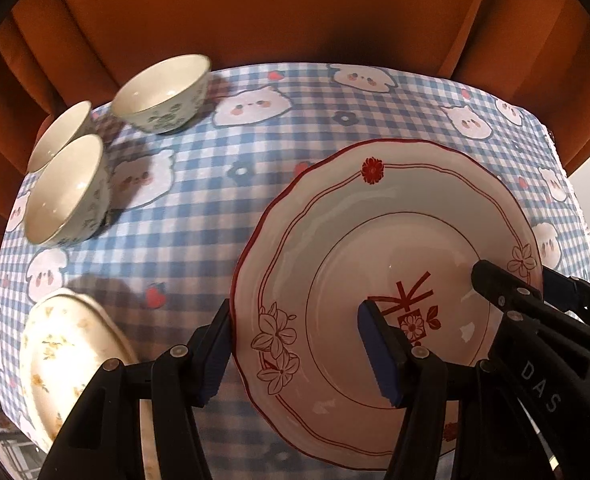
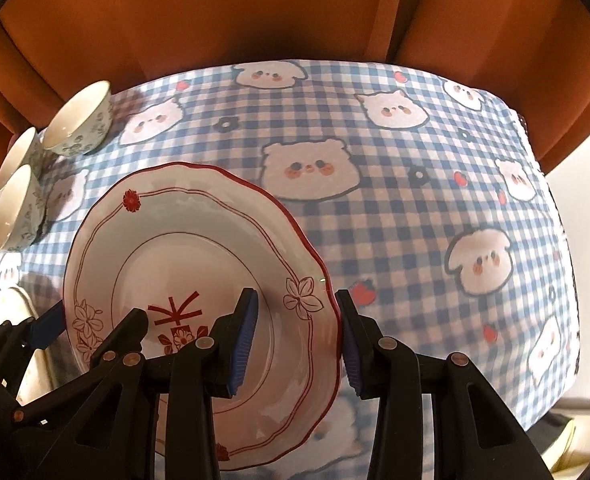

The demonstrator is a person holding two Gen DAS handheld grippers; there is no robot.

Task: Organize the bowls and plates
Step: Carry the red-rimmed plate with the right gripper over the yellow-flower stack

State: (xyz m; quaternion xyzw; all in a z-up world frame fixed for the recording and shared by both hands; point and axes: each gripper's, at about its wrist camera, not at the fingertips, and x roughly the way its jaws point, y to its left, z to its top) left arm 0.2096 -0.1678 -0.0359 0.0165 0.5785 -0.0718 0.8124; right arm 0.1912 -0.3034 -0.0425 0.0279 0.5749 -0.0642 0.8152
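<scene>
The red-rimmed plate (image 1: 375,240) was in the air above the checked tablecloth (image 1: 199,240), tipped a little, and it filled the lower right of the left wrist view. Both tools held it, one on each side. The left gripper (image 1: 299,352) was clamped on the plate's left edge, with one blue pad under the rim and the other on the plate's face near the red drawing. The right gripper (image 2: 297,340) was clamped on the plate's right edge, seen at the bottom middle of the right wrist view, one pad on the face and one behind the rim. The thing that mattered most lay down and to the left: the flowered plate (image 1: 67,356) sat flat on the cloth in the lower left of the left wrist view, just beside the left gripper. I think the red-rimmed plate should go on top of it, so the left hand was the nearer one. The three bowls (image 1: 71,192) stood close together in the upper left, well apart from both plates.
</scene>
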